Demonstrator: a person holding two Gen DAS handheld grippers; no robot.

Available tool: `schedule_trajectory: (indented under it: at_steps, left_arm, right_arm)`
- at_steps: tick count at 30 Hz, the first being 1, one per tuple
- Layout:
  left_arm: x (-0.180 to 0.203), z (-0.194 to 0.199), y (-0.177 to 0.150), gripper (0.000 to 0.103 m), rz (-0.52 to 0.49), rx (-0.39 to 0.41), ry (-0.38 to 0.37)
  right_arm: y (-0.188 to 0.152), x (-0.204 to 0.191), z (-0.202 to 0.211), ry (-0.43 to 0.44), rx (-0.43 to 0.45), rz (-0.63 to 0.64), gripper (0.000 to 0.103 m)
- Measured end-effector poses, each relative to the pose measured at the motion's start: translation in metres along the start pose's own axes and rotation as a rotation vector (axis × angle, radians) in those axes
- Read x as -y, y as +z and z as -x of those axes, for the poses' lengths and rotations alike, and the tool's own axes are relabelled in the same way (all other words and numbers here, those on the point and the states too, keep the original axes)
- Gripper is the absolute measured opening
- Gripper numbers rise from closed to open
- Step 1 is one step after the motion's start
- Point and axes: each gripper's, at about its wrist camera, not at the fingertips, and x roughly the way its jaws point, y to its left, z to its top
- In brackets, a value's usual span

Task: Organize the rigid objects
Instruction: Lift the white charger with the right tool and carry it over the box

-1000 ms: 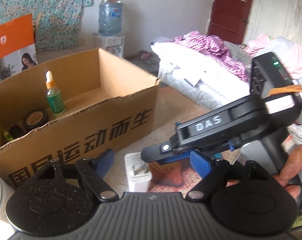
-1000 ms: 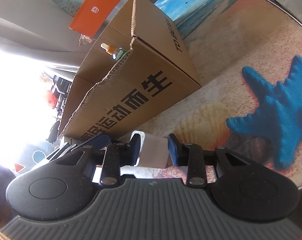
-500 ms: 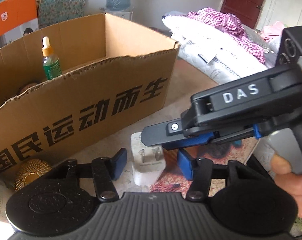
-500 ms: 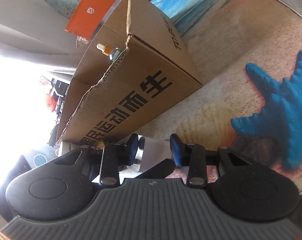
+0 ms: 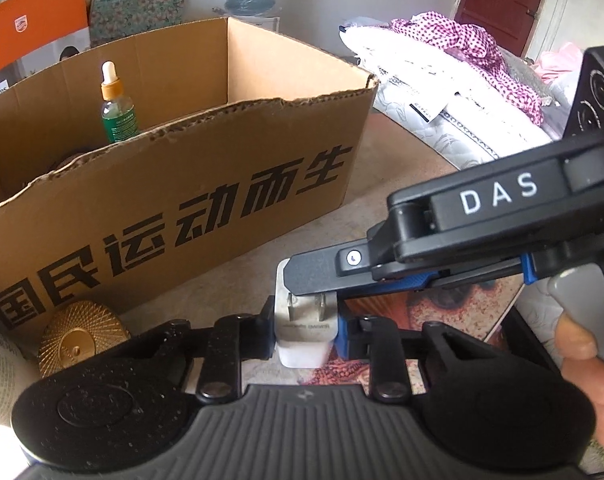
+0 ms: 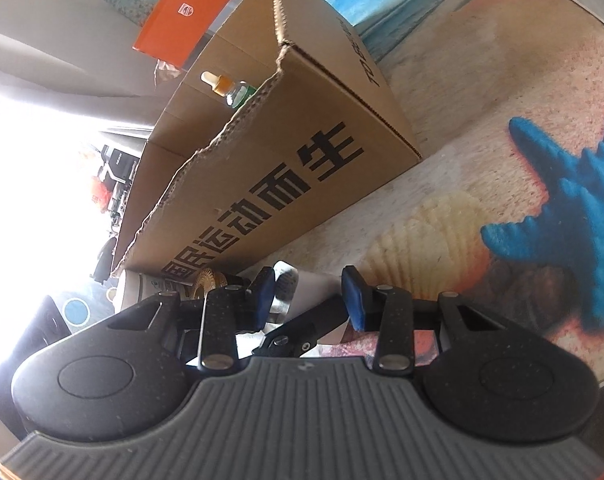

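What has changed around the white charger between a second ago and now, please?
The left gripper came down over the charger and its jaws are closing, with the pads now against the charger's sides. The right gripper stayed put with the charger between its jaws. The box, the dropper bottle inside it and the gold lid have not moved.

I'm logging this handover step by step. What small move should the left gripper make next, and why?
Probably finish closing, then lift toward the box. The left gripper has its jaws closing around the white charger on the mat, while the right gripper hangs beside it.
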Motion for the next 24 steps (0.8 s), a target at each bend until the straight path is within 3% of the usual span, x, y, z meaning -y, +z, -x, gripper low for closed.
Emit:
schedule_trajectory:
  at_steps: [8, 15, 18, 24]
  left_arm:
    - [0.006, 0.050, 0.015, 0.028, -0.025, 0.113, 0.021]
    - [-0.001, 0.088, 0.055, 0.028, -0.015, 0.234, 0.057]
    - [-0.013, 0.088, 0.080, 0.028, 0.019, 0.246, 0.053]
    - [-0.048, 0.056, 0.128, 0.028, 0.114, 0.176, 0.007]
  right_arm:
    - [0.002, -0.038, 0.030, 0.036, 0.070, 0.099, 0.037]
    - [0.035, -0.083, 0.060, 0.100, 0.142, 0.226, 0.037]
    - [0.060, -0.099, 0.060, 0.109, 0.145, 0.272, 0.036]
    - [0.125, -0.112, 0.029, 0.084, 0.075, 0.302, 0.036]
